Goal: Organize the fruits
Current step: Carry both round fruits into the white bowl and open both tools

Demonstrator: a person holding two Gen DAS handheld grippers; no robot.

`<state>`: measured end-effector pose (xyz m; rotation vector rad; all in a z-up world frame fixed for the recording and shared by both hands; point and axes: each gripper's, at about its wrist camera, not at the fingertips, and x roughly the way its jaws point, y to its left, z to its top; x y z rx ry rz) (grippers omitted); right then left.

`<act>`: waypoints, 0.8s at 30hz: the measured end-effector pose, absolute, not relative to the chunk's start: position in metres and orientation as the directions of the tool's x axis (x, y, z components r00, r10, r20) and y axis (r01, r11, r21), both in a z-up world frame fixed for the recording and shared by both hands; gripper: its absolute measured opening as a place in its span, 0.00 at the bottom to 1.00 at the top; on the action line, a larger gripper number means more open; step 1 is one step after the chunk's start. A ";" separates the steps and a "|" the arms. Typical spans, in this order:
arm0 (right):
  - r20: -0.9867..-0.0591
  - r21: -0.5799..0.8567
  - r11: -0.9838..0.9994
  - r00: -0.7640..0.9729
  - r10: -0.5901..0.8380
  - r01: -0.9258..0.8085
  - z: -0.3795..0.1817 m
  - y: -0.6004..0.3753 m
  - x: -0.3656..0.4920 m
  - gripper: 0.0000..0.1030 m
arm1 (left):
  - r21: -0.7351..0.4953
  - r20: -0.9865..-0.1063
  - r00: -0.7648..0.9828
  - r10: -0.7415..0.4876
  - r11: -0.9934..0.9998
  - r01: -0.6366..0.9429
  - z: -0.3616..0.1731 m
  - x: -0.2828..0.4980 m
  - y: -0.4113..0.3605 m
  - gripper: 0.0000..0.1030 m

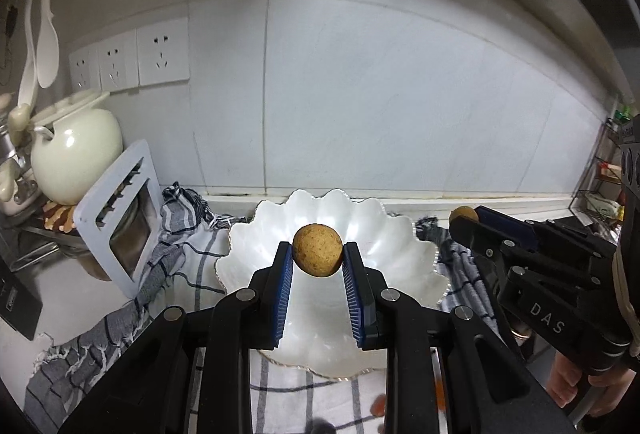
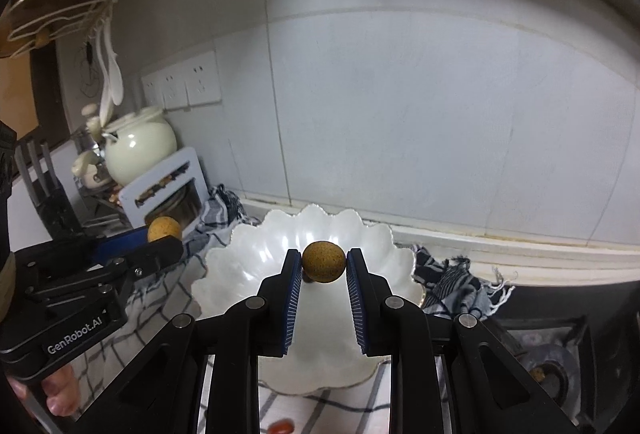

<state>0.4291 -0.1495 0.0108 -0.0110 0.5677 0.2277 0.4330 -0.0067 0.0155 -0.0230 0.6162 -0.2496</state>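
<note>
Glossy pearly scalloped bowl [image 1: 400, 234], woven checked cloth [image 1: 280, 402], matt speckled rough-skinned fruit [image 1: 318, 251], ribbed blue gripper pads [image 1: 285, 294].

Home kitchen: tiled wall [image 1: 400, 94], wall sockets [image 1: 132, 62], ceramic pot [image 1: 76, 150], gas burner [image 2: 552, 366], hanging utensils [image 2: 110, 74].

Dim indoor light, cool and flat, coming from above. Glare streaks on white scalloped bowl [image 1: 400, 242] and a hotspot on cream pot [image 1: 76, 162]. Strong fisheye bend, black vignette in corners of both views. Wall tiles [image 2: 440, 114] washed grey. Bottom edge blurry: checked cloth [image 2: 312, 410] and a red blob there are out of focus.
</note>
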 end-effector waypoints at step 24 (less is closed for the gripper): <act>-0.800 0.116 0.974 0.563 0.208 -0.195 -0.061 -0.155 0.555 0.24 | -0.061 -0.798 0.582 -0.159 0.981 0.185 -0.056 0.534 -0.031 0.25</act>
